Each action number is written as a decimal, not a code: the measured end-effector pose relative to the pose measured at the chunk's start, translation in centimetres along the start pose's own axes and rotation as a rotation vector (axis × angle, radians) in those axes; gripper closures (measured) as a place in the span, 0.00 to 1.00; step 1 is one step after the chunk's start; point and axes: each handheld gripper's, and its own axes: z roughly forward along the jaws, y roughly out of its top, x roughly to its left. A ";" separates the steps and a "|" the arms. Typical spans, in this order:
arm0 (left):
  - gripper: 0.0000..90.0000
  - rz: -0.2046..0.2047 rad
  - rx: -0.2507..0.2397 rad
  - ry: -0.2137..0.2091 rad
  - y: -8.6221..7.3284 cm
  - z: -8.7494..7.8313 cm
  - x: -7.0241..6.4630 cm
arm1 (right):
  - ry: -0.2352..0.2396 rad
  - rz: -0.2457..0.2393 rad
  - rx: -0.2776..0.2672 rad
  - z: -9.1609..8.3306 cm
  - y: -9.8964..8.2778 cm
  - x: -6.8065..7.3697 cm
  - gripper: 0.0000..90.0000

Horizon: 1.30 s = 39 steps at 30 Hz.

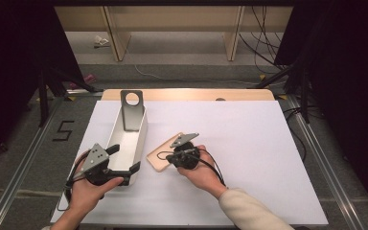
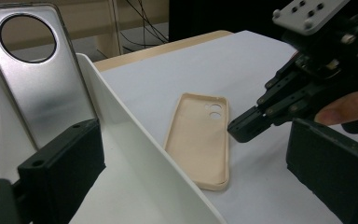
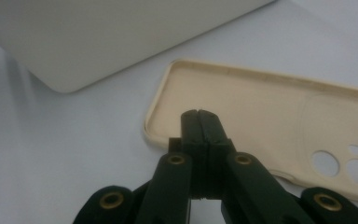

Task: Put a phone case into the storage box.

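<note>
A beige phone case point(image 1: 159, 155) point(image 2: 200, 135) point(image 3: 261, 102) lies hollow side up on the white sheet, just right of a white bin point(image 1: 140, 136) point(image 2: 135, 154) point(image 3: 121, 37). A silver phone case point(image 1: 132, 112) point(image 2: 42, 93) with a round hole leans upright at the bin's far end. My right gripper point(image 1: 169, 157) point(image 2: 238, 130) point(image 3: 199, 115) is shut with nothing between its jaws, its tip just over the beige case's near edge. My left gripper point(image 1: 123, 160) point(image 2: 186, 154) is open at the bin's near end, one jaw inside the bin and one outside its right wall.
The white sheet point(image 1: 249, 143) covers a wooden table point(image 1: 187, 94) with free room to the right and front. Black stands point(image 1: 43, 91) and cables point(image 1: 263, 43) sit on the floor beyond the table. A "5" mark point(image 1: 63, 130) is on the floor at left.
</note>
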 end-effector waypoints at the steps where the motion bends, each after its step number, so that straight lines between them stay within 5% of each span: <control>1: 0.04 0.000 0.000 0.000 0.0 0.0 0.0 | -0.005 0.000 0.003 0.4 0.0 0.0 1.00; 7: 0.04 0.001 -0.001 -0.001 0.0 0.0 0.0 | -0.021 0.021 0.027 2.0 -0.2 -0.2 1.00; 23: 0.04 0.002 0.001 0.001 0.0 0.0 0.0 | -0.043 0.044 0.045 3.1 -0.2 -1.0 1.00; 39: 0.04 -0.004 0.002 -0.002 -0.1 -0.1 0.1 | -0.009 -0.044 0.150 2.0 -0.3 -1.2 1.00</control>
